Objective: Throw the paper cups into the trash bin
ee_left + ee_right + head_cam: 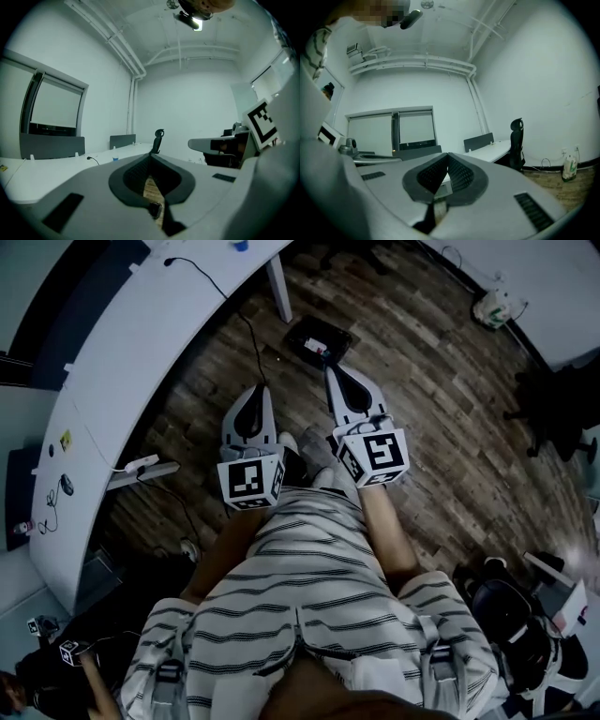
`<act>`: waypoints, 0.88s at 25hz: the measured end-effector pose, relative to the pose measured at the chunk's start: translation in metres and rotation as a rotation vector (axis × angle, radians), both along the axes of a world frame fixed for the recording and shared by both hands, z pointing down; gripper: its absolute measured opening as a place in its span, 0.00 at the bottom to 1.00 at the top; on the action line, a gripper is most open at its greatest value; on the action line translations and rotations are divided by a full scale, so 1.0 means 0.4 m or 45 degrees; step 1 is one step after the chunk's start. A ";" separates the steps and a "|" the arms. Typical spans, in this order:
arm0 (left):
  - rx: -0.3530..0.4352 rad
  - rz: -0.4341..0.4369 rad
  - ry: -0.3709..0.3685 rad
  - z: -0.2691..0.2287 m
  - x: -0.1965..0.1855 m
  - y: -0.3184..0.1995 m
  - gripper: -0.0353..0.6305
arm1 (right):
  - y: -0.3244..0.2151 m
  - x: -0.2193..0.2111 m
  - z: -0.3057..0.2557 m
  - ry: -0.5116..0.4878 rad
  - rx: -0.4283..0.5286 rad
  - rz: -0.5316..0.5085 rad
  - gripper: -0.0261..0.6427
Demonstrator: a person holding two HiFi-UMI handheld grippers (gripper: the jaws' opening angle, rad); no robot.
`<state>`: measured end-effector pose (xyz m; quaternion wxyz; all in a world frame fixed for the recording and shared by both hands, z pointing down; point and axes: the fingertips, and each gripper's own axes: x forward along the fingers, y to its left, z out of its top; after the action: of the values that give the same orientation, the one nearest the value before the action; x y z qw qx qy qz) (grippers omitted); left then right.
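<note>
I see no paper cup on the floor or in either gripper. A small blue thing (240, 245) sits on the white desk at the top edge; in the left gripper view it is a blue dot (115, 159), too small to identify. A dark open container (319, 341) stands on the wooden floor just ahead of the grippers. My left gripper (259, 390) (151, 155) is held level in front of the person's body, its jaws closed tip to tip with nothing between them. My right gripper (332, 373) (448, 154) is beside it, also shut and empty.
A long white desk (141, 343) curves along the left with a black cable and a power strip (141, 465). A black office chair (516, 143) and a white bag (492, 307) are at the far right wall. More dark chairs (553, 418) stand to the right.
</note>
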<state>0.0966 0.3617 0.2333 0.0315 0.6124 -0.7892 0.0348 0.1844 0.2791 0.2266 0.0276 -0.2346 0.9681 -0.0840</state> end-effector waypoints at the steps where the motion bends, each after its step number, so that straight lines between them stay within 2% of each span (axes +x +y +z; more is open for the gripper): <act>1: 0.000 0.003 -0.003 0.001 0.000 -0.005 0.09 | -0.009 -0.001 0.001 -0.002 -0.002 0.006 0.06; 8: -0.008 0.019 0.025 0.027 -0.026 -0.092 0.09 | -0.087 -0.026 0.003 0.007 0.002 0.027 0.06; 12: 0.005 0.026 0.035 0.040 -0.072 -0.162 0.09 | -0.149 -0.076 0.021 0.035 0.019 0.023 0.06; 22: 0.018 0.040 0.061 0.037 -0.323 -0.387 0.09 | -0.362 -0.337 0.021 0.054 0.009 0.018 0.06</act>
<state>-0.0325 0.2071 0.2479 0.0454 0.6255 -0.7787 0.0149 0.0497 0.1345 0.2350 0.0086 -0.2432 0.9670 -0.0755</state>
